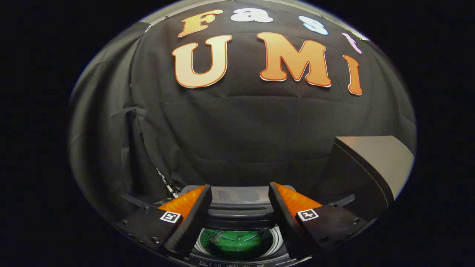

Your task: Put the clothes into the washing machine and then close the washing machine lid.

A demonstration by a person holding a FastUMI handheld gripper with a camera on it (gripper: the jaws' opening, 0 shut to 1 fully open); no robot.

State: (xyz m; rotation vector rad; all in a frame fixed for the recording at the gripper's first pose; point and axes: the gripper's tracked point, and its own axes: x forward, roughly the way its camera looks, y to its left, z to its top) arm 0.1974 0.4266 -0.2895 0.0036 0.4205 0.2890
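Gripper point(240, 205): fingers spread wide, empty. Grey top-loading washing machine point(237, 207) below, round drum holding green cloth point(237, 243). Advice: seat fingers squarely on lid before lowering.

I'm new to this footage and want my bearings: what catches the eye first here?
The hand-held gripper stands open, its fingers spread with nothing between them. Below and between them sits the washing machine, its round drum showing something green inside. A grey box rises beyond the right finger.
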